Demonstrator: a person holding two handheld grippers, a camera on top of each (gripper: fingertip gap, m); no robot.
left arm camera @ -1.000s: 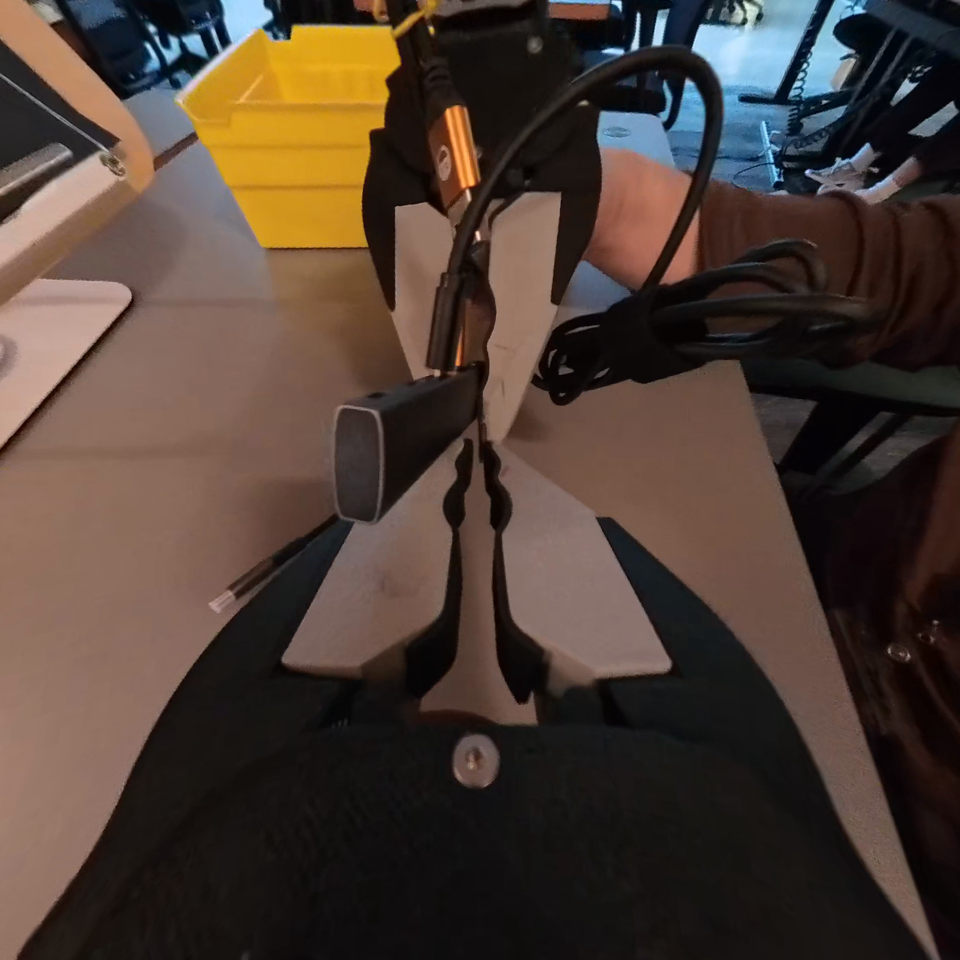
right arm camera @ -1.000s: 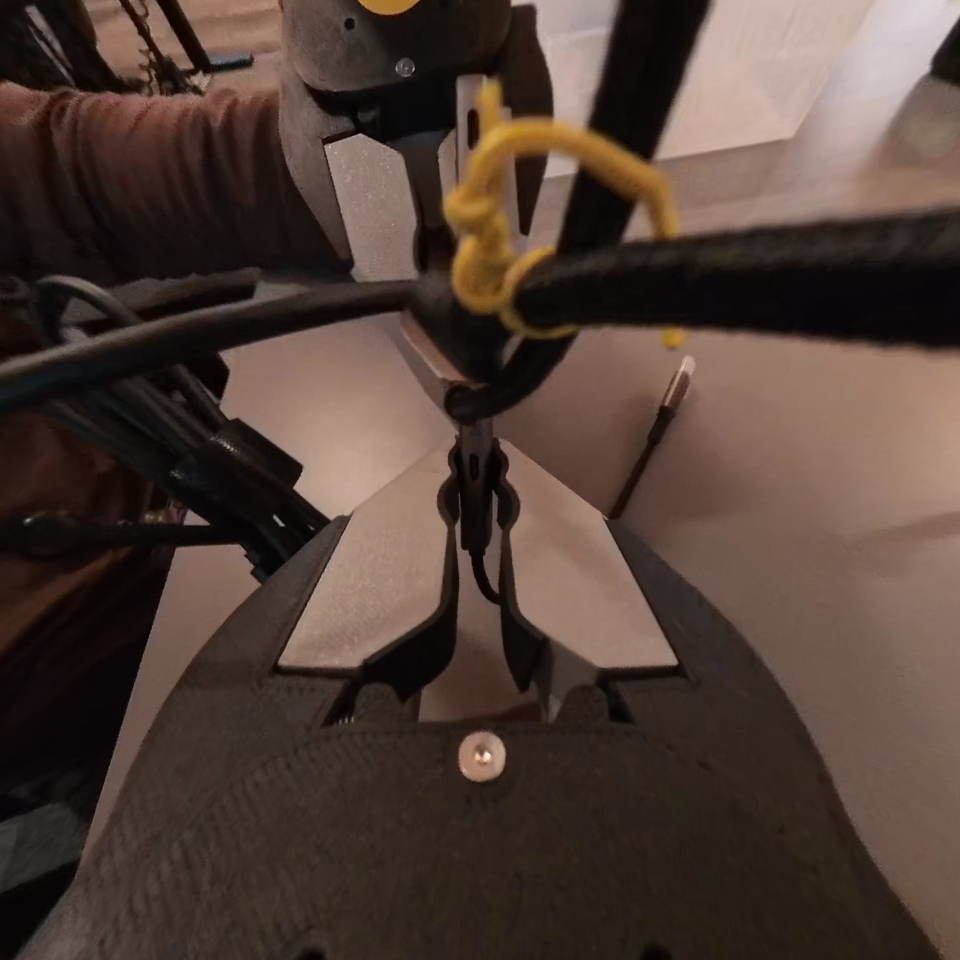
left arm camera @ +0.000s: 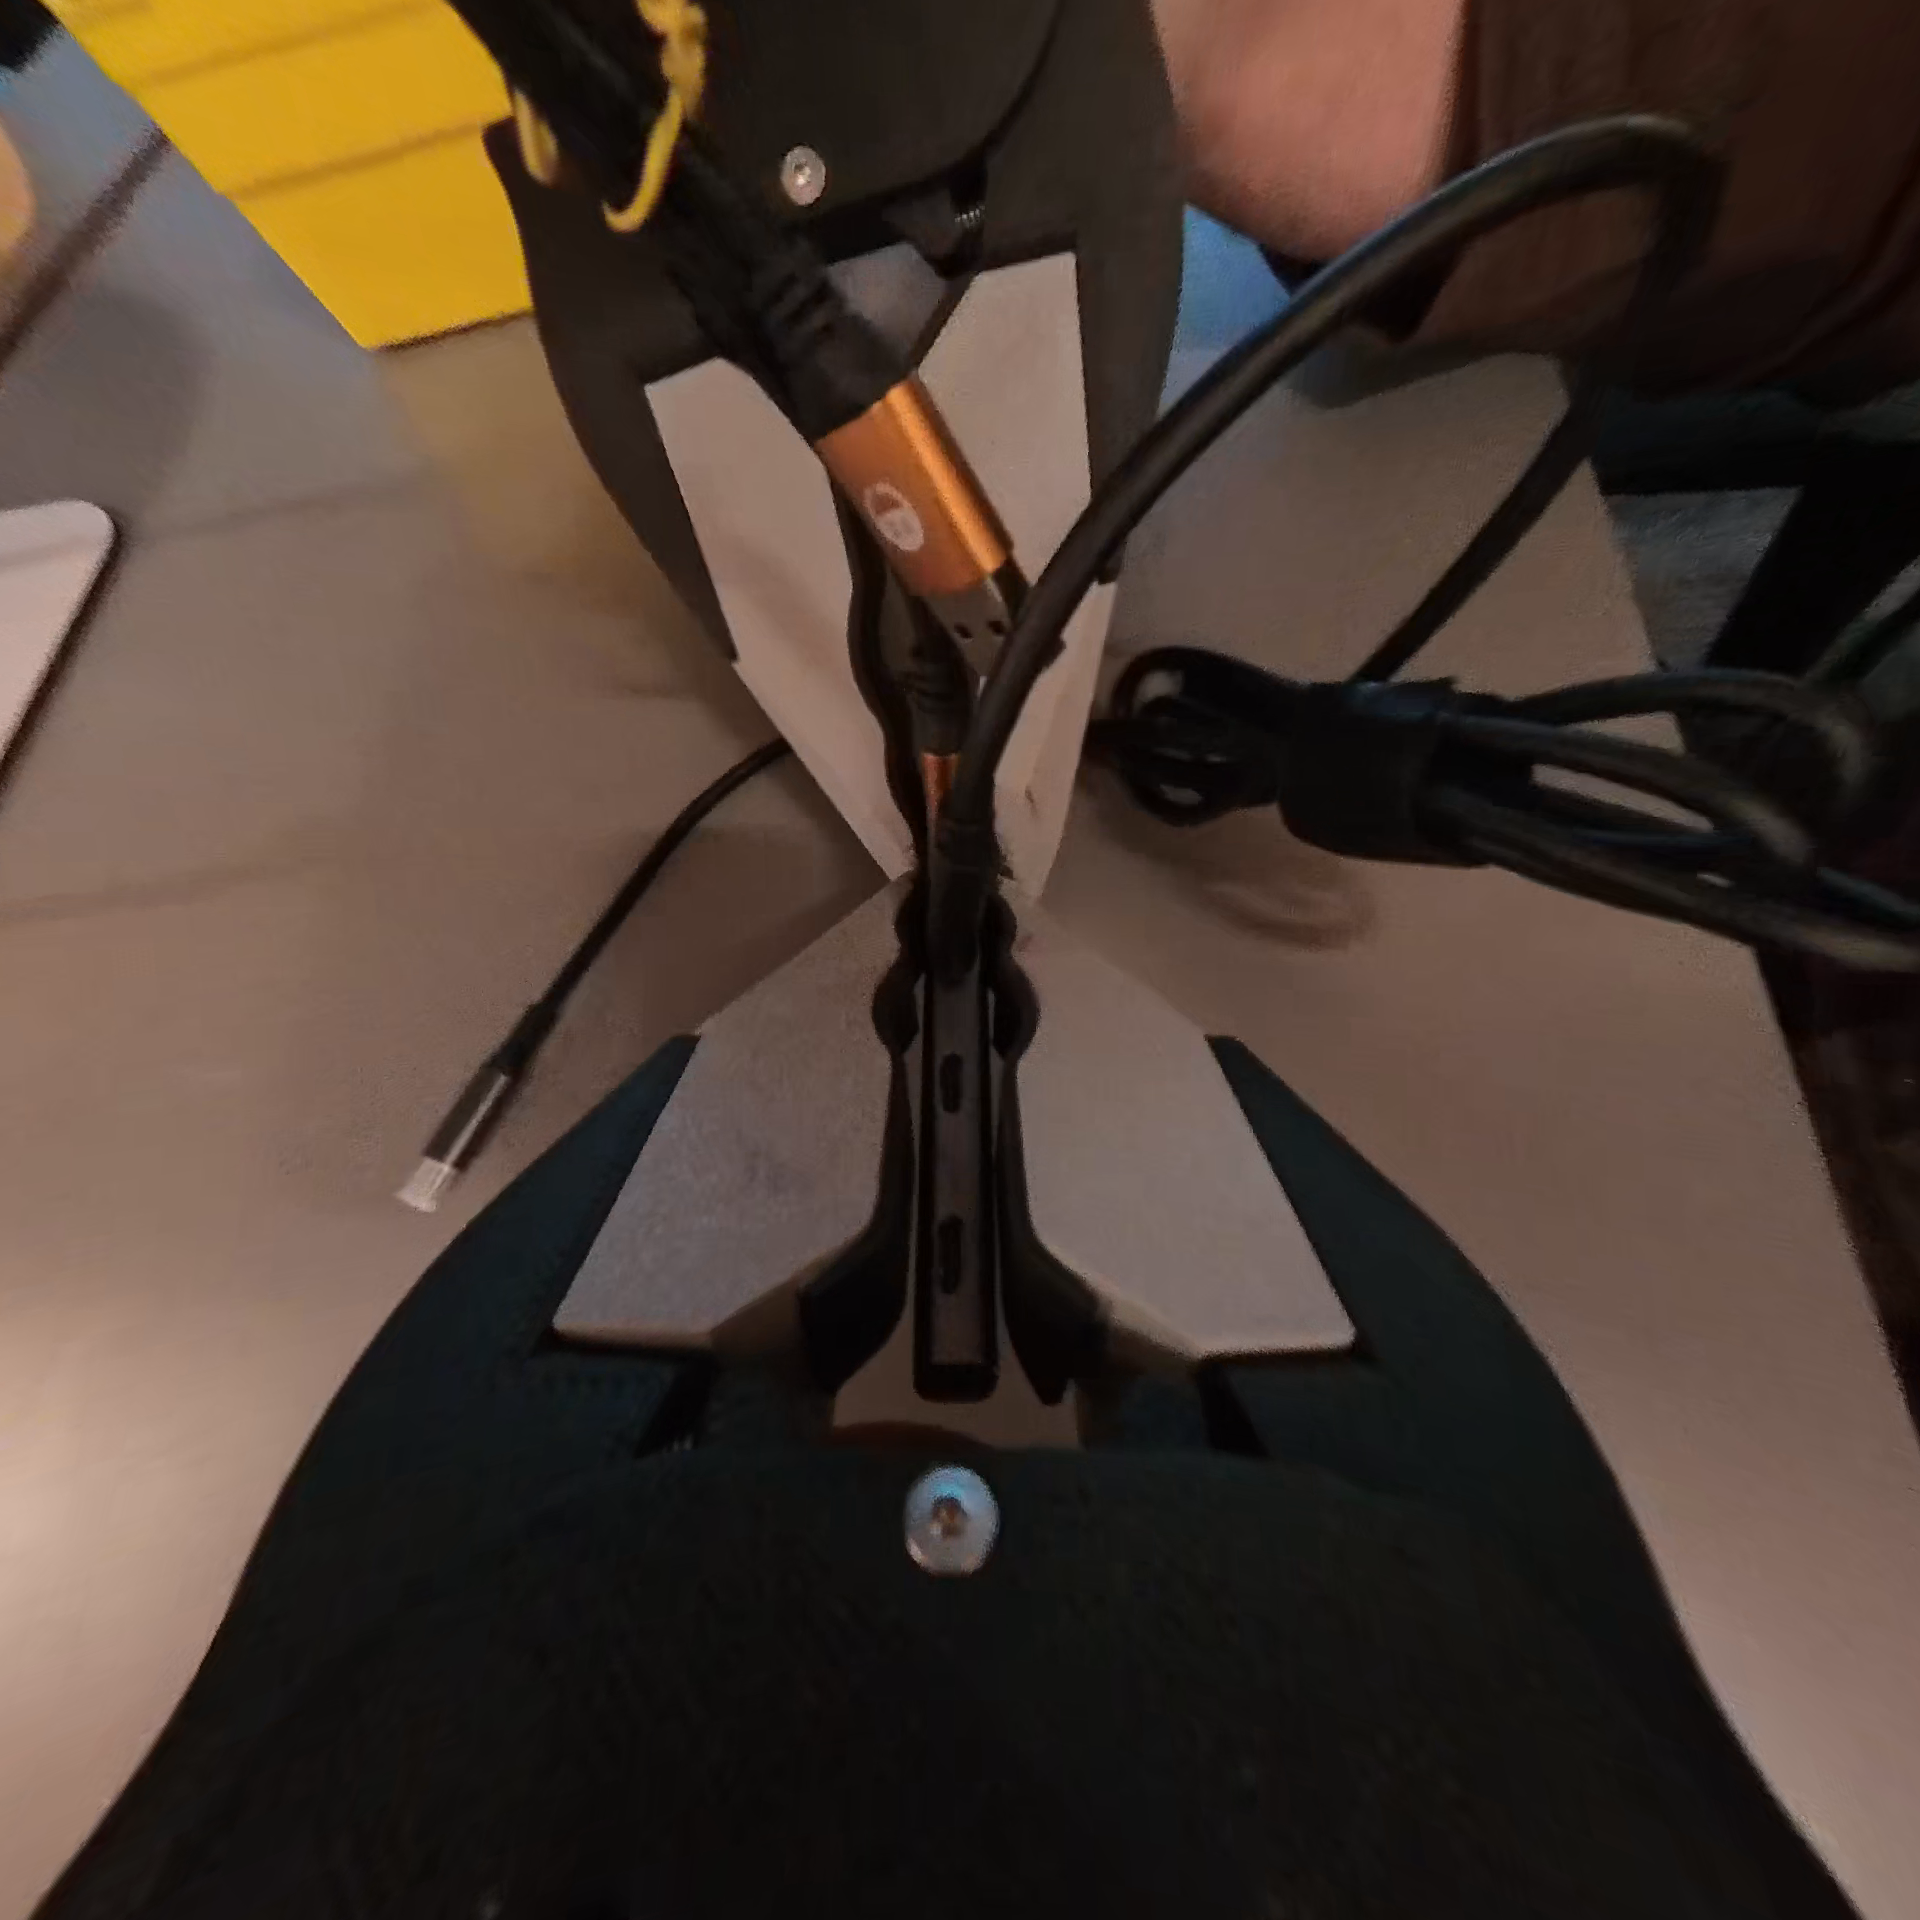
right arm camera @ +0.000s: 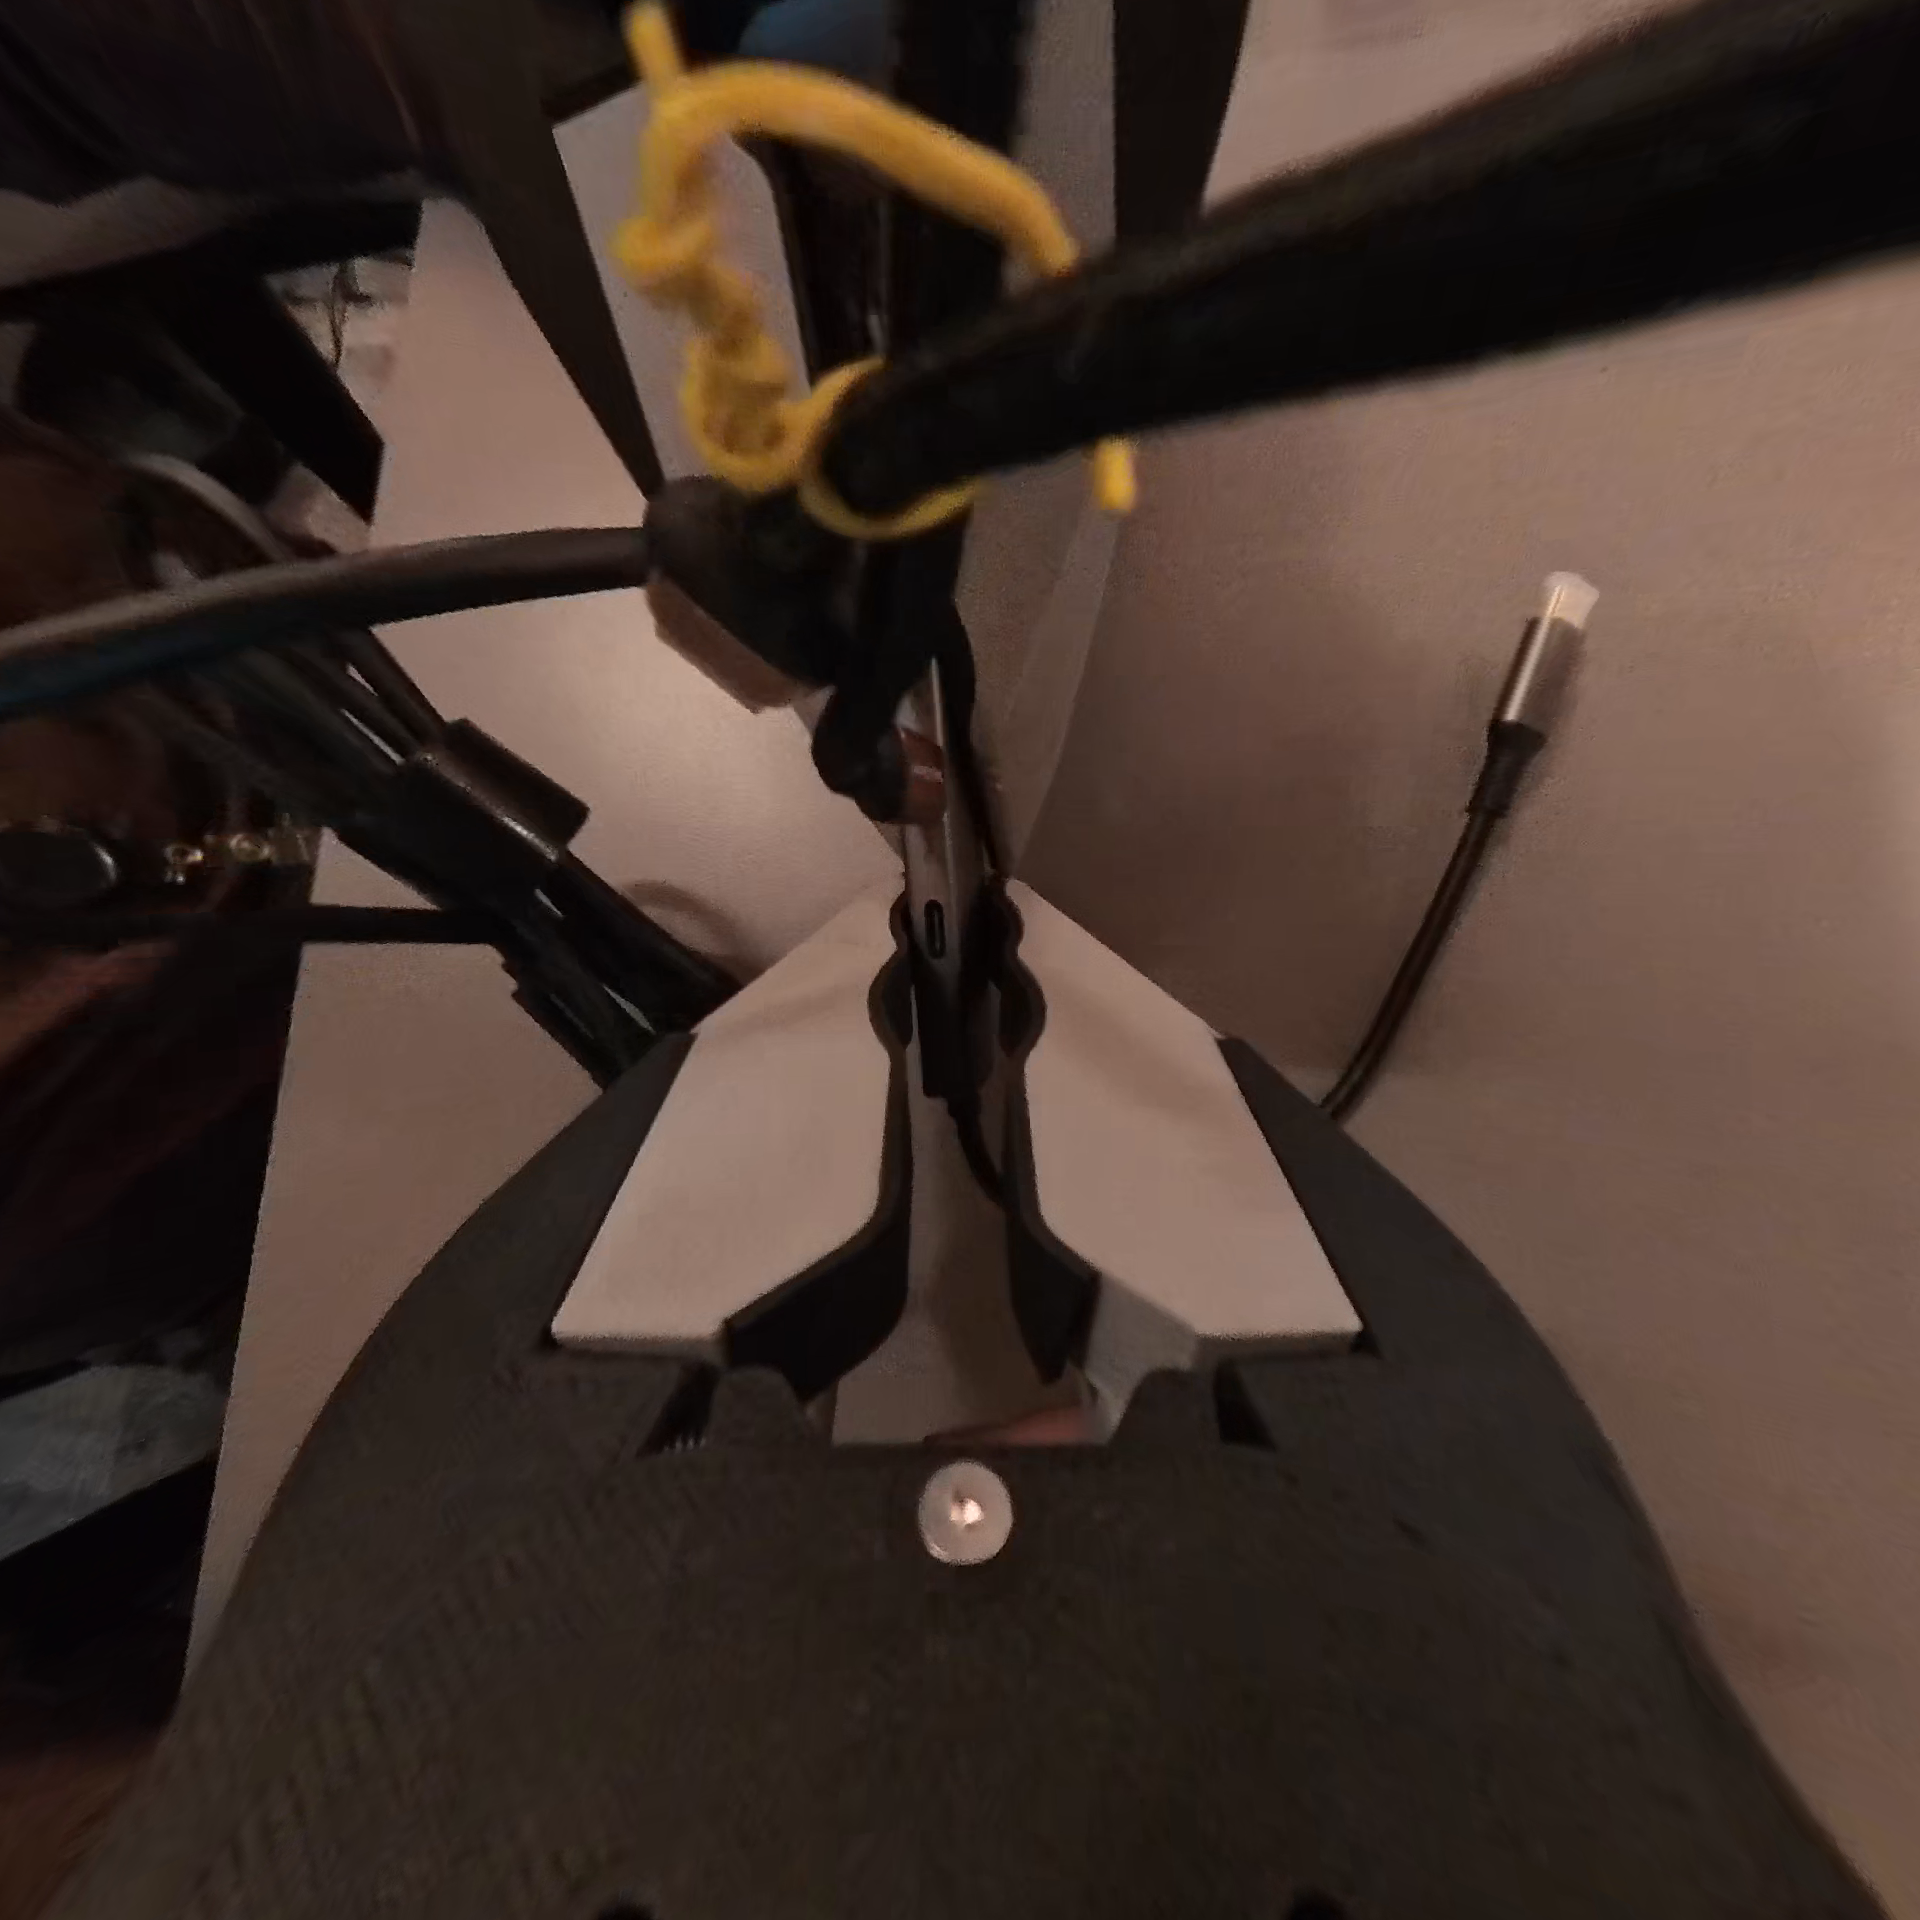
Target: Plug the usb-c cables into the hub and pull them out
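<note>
Left gripper: jaws closed tight on the dark hub, which lies lengthwise between the fingers with its row of ports facing the camera. Right gripper: jaws nearly closed on a black plug, its cable trailing back between the fingers; the plug's tip meets the hub edge at 12 o'clock — whether it is seated cannot be told. An orange-sleeved connector hangs loose above the hub. A spare cable lies on the table at 9 o'clock. A bundled black cord sits at 3 o'clock.
</note>
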